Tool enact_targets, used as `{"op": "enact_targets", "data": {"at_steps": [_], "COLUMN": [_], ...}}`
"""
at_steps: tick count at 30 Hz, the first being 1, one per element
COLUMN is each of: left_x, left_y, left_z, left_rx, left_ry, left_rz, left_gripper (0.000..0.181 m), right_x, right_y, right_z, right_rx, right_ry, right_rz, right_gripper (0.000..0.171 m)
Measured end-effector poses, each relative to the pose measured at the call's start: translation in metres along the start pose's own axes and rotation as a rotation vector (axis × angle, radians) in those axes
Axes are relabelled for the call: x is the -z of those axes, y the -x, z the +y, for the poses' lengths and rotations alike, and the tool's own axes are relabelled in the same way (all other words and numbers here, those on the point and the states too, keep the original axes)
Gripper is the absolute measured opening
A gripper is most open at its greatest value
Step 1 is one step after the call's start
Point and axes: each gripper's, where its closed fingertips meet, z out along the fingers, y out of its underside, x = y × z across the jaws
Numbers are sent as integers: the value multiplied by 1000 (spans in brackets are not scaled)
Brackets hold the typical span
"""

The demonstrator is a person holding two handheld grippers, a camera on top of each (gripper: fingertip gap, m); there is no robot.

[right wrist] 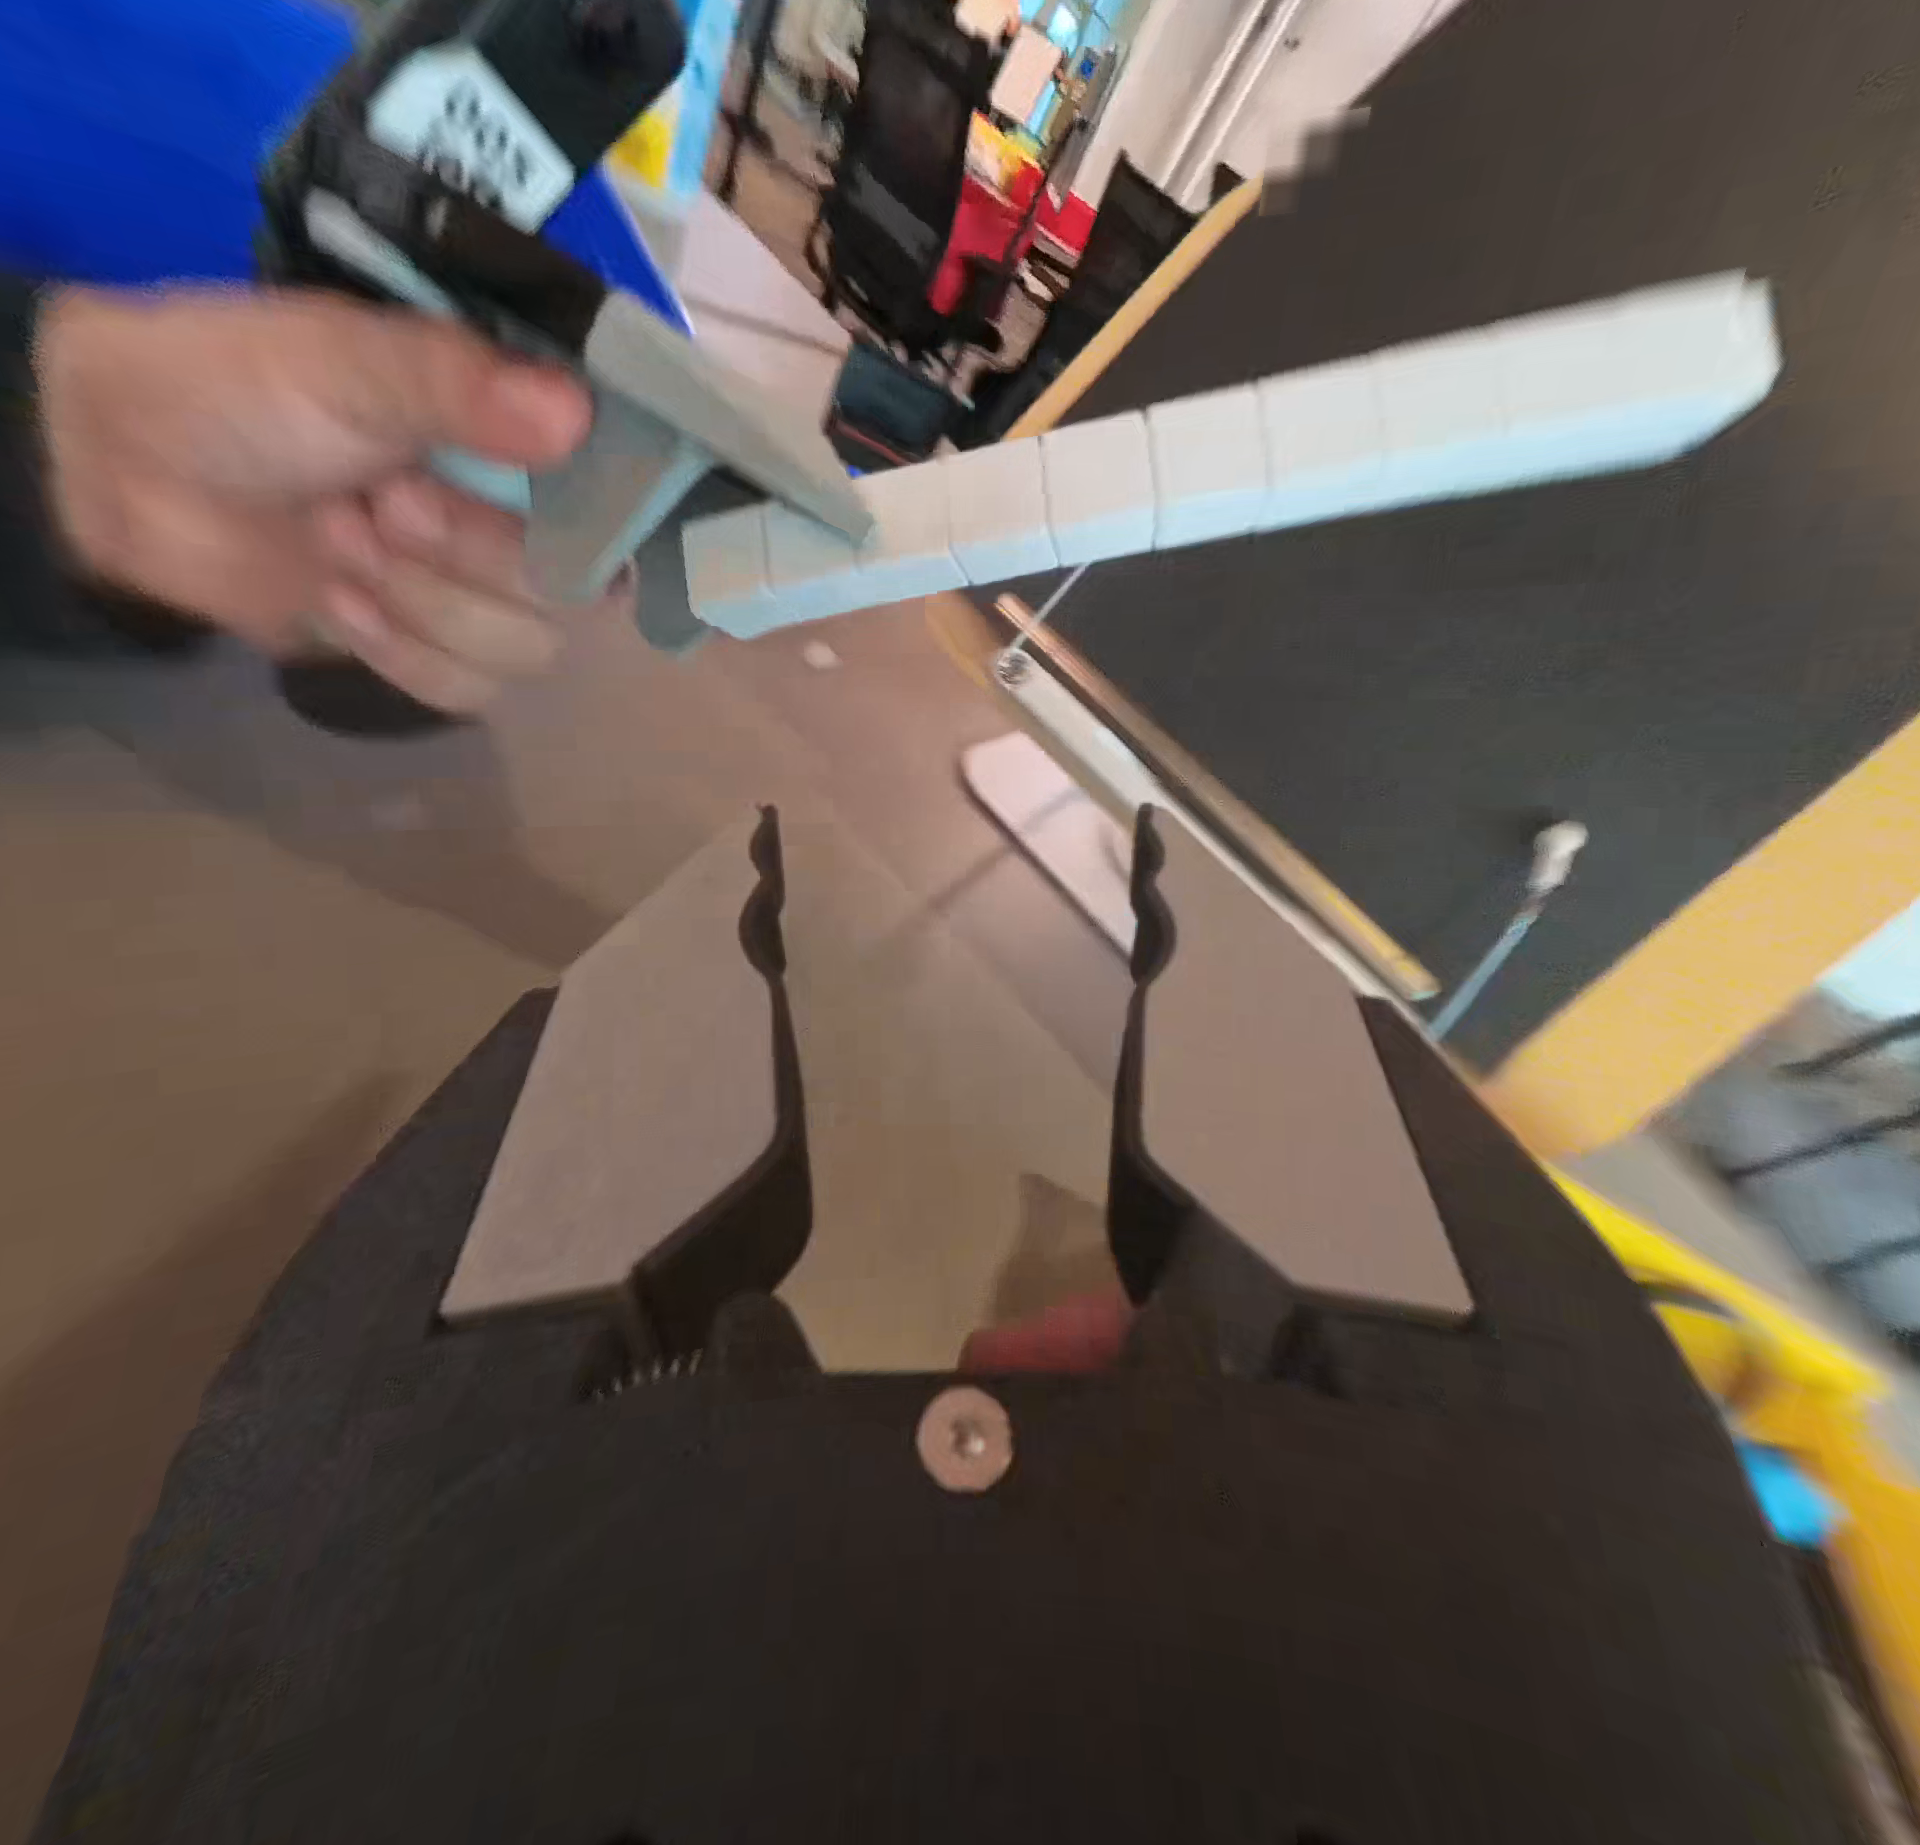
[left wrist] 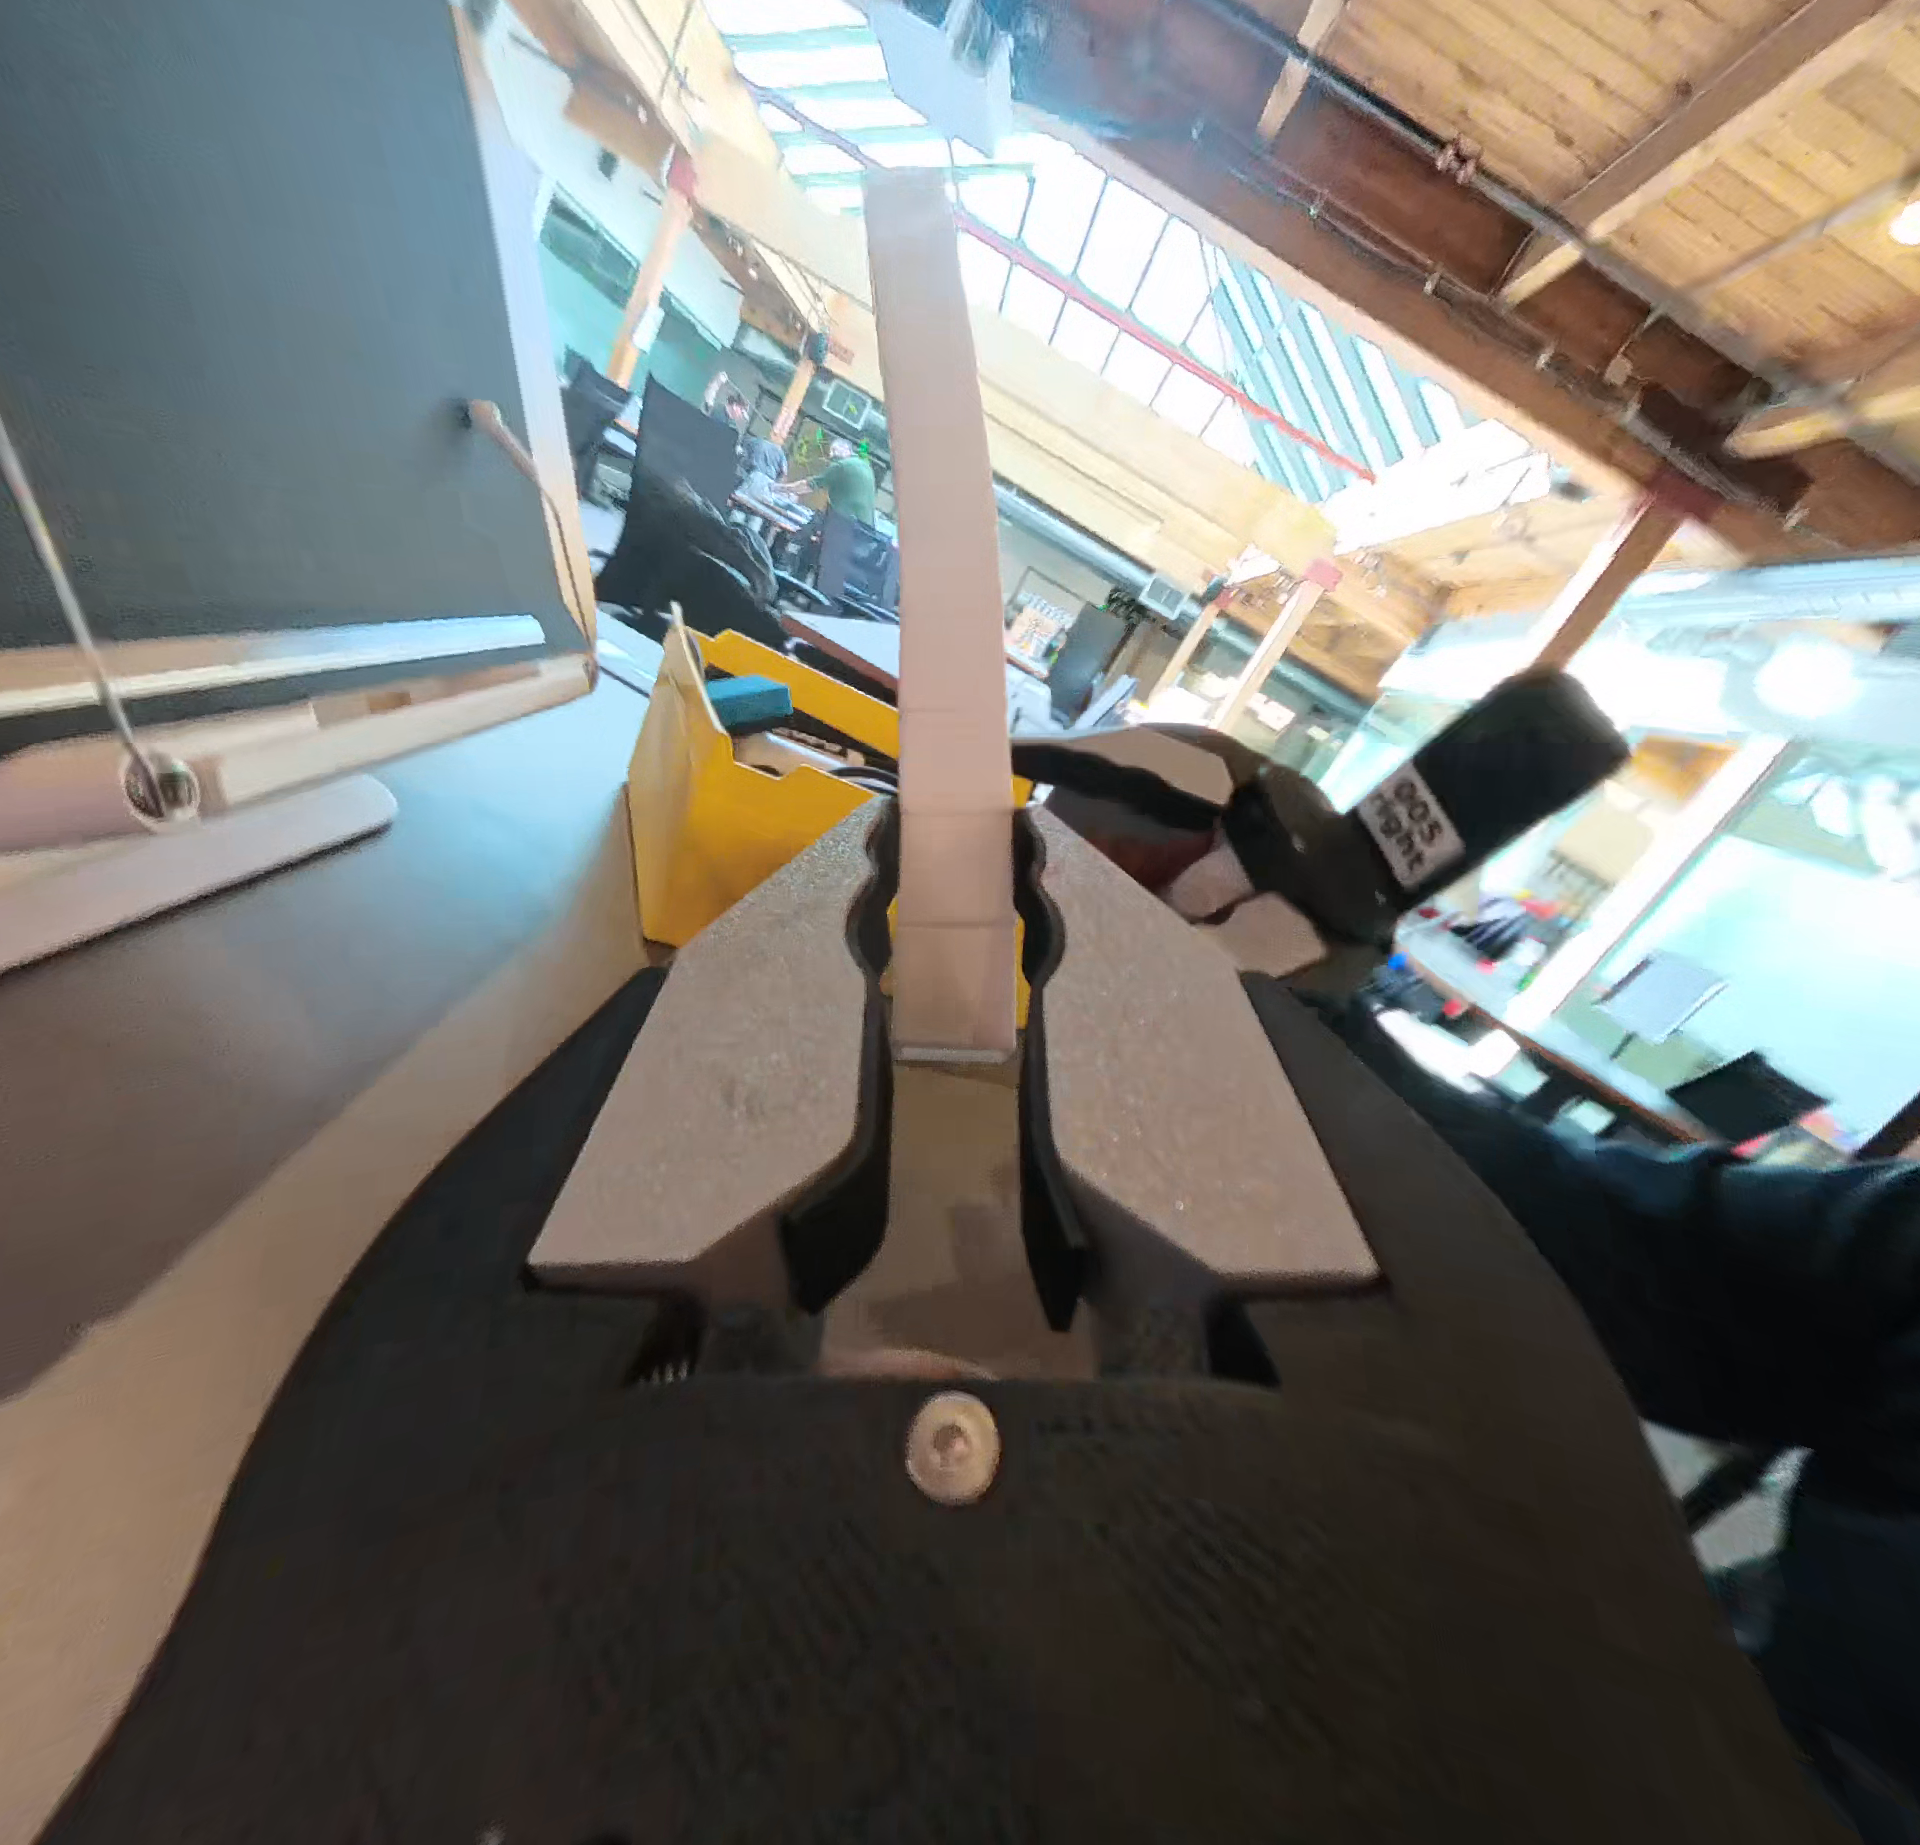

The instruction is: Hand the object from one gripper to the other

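L gripper (left wrist: pixel 951 860) clamped on near end of white segmented strip (left wrist: pixel 940 569), rest sticking out fwd past yellow bin (left wrist: pixel 707 819). R gripper (right wrist: pixel 954 839) empty, 2 fingers apart, below strip, not touching.

Object: long white segmented strip (left wrist: pixel 948 590), square in section, scored crosswise into many small blocks along its whole length. Lower end clamped between the left gripper's (left wrist: pixel 951 839) grey fingers (left wrist: pixel 758 1047); a short stub runs back past the grip point. The rest rises free, bowing slightly along its length. From the right wrist view the strip (right wrist: pixel 1299 445) slants up to the right, held in the air above the desk (right wrist: pixel 312 860), far end unsupported.
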Motion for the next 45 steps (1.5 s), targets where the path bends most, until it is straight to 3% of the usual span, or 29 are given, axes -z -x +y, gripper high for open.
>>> {"op": "enact_targets", "data": {"at_steps": [3, 5, 6, 8, 9, 11, 14, 18, 23, 28, 31, 32, 34, 35, 36, 37, 41, 45], "left_x": [-6, -11, -13, -18, -20, -22, -18, -7, -7, -17, -16, -15, -15, -15, -13, -12, -9, 1], "left_y": [-15, -26, -30, -32, -31, -23, -10, 2, -11, -33, -37, -37, -37, -38, -42, -44, -41, -33], "left_z": [9, 19, 22, 32, 37, 45, 39, 20, 12, 18, 16, 15, 16, 17, 16, 14, 2, -17], "left_rx": [-178, -173, -170, -226, -272, -312, -215, -202, -368, -395, -346, -313, -240, -223, -234, -264, -338, -138], "left_ry": [50, 89, 96, 133, 158, 209, 193, 142, 116, 72, 40, 31, 47, 53, 44, 34, -15, -114], "left_rz": [20, 70, 92, 79, 59, -4, -44, -89, -98, -31, 23, 33, 65, 85, 114, 117, 49, 88], "left_gripper": [19, 19, 19, 19, 19, 19, 41, 49, 48, 56, 27, 29, 51, 47, 26, 23, 23, 22], "right_x": [-4, -3, -1, 5, 5, 2, 2, 0, 2, 1, -1, -1, 0, 0, 1, 1, 1, 5], "right_y": [2, 1, -2, -7, -8, -8, -26, -40, -30, -4, 13, 18, 24, 27, 30, 32, 22, 15], "right_z": [-7, -23, -31, -40, -39, -32, -23, -5, 10, 22, 14, 8, 0, -1, -2, -3, -7, -15], "right_rx": [-371, -592, -677, -773, -784, -722, -409, -2, 210, 378, 339, 313, 276, 258, 237, 215, 149, 11], "right_ry": [-105, -214, -278, -367, -370, -318, -218, 85, 372, 531, 485, 455, 405, 392, 385, 373, 293, 142], "right_rz": [-141, -271, -321, -397, -413, -416, -218, -78, -154, -259, -327, -345, -369, -384, -399, -409, -336, -283], "right_gripper": [78, 84, 79, 29, 21, 21, 20, 21, 20, 20, 19, 18, 18, 18, 18, 18, 20, 41]}}
